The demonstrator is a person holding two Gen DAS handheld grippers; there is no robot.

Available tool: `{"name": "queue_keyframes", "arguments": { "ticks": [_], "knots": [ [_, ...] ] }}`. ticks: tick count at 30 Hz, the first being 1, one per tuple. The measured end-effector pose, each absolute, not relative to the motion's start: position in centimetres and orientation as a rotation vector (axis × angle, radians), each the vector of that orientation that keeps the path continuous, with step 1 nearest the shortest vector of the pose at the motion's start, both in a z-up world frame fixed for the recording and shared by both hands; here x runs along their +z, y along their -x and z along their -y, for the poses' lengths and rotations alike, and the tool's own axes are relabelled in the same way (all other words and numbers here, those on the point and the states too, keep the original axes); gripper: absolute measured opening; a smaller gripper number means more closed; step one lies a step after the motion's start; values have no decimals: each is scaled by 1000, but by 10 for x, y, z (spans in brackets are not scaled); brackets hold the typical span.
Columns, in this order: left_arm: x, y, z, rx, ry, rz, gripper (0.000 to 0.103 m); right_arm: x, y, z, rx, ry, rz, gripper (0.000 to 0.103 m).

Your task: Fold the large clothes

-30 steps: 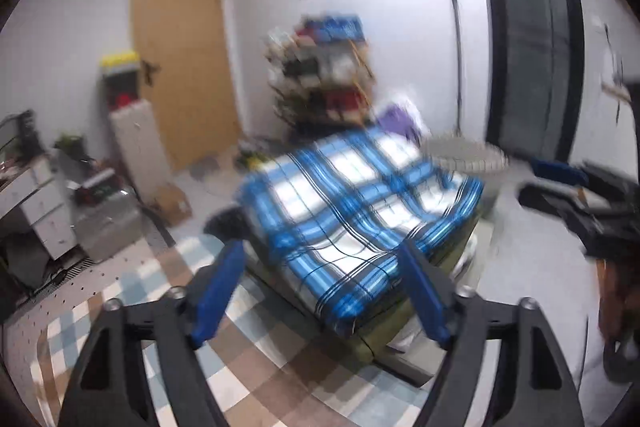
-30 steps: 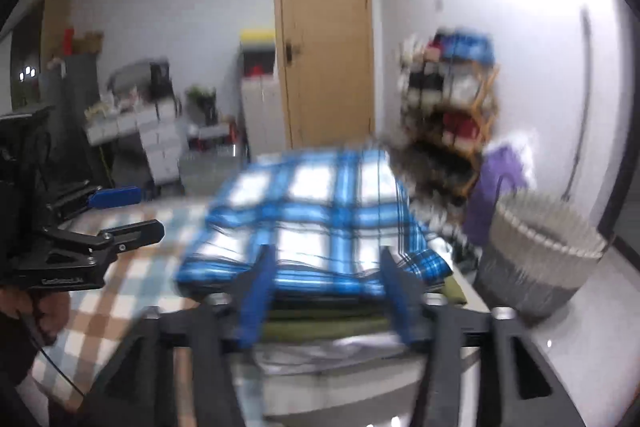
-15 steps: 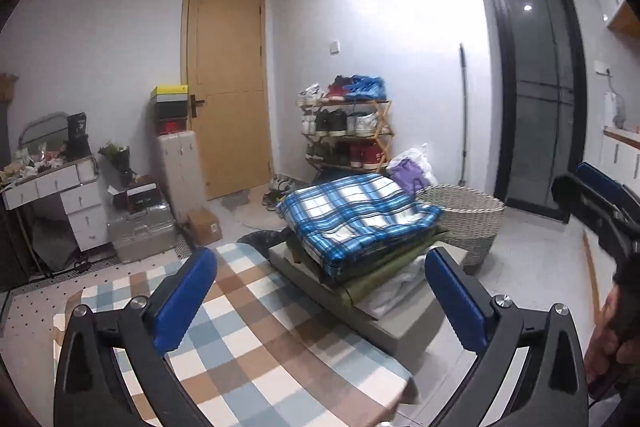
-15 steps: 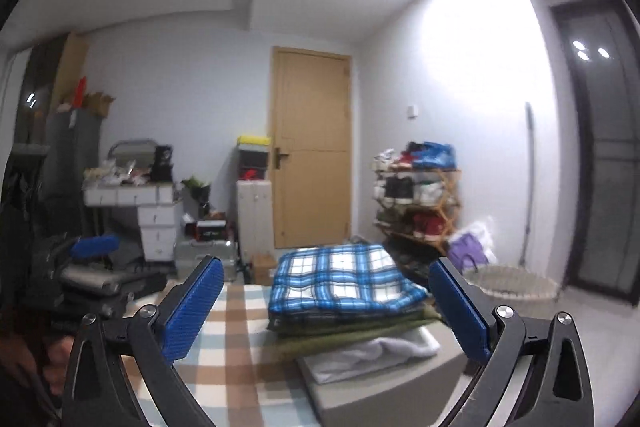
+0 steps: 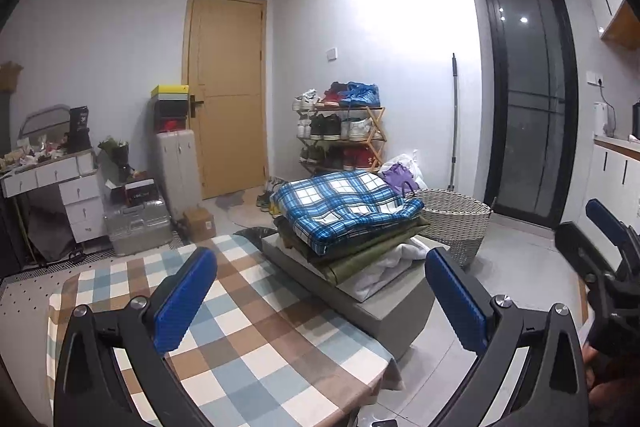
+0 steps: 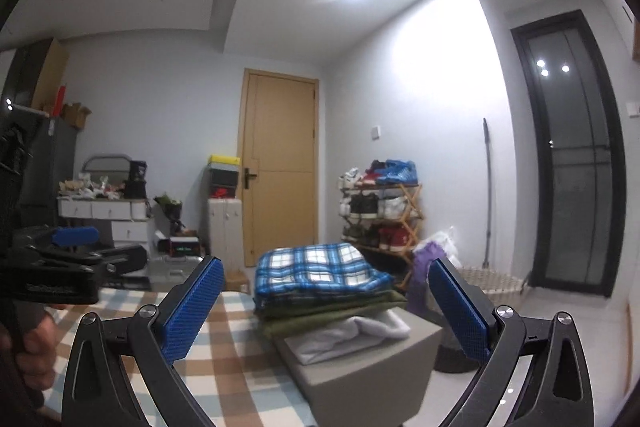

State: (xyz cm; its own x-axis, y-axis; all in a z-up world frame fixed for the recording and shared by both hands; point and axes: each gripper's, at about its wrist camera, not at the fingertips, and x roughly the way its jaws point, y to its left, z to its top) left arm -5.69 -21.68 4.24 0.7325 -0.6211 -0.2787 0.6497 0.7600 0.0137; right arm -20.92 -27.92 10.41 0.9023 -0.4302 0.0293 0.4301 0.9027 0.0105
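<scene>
L wrist cam: sits behind left gripper (image 5: 320, 291), looks fwd along its fingers, tilted slightly down over checked cloth (image 5: 240, 327). Faces clothes stack (image 5: 344, 215) on grey block (image 5: 392, 311), mid-distance; right gripper (image 5: 612, 259) at right edge.

R wrist cam: behind right gripper (image 6: 324, 307), about level, much ceiling in frame. Same clothes stack (image 6: 320, 275) dead ahead, a bit nearer; left gripper (image 6: 72, 259) at left edge.

Shared: stack, block, wooden door (image 5: 228, 95), shoe rack (image 5: 344, 131), dark glass door (image 6: 576, 155).
</scene>
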Motion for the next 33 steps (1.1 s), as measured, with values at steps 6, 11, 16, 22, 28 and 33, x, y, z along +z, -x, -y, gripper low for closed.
{"name": "queue_keyframes", "arguments": {
  "ticks": [6, 11, 16, 22, 28, 33],
  "knots": [
    [35, 55, 220, -694, -109, -287, 102, 104, 210, 286, -419, -58, 43, 103],
    [32, 61, 216, -690, -110, -286, 102, 103, 212, 280, -418, -8, 59, 103],
    [33, 65, 214, -697, -118, -287, 102, 103, 211, 267, -389, 46, 76, 103],
    [33, 67, 211, -717, -120, -304, 102, 107, 210, 264, -359, 49, 70, 103],
    [32, 69, 212, -718, -126, -306, 102, 109, 214, 277, -377, -20, 70, 103],
    [32, 72, 212, -723, -136, -304, 102, 109, 216, 280, -389, -36, 71, 103]
  ]
}}
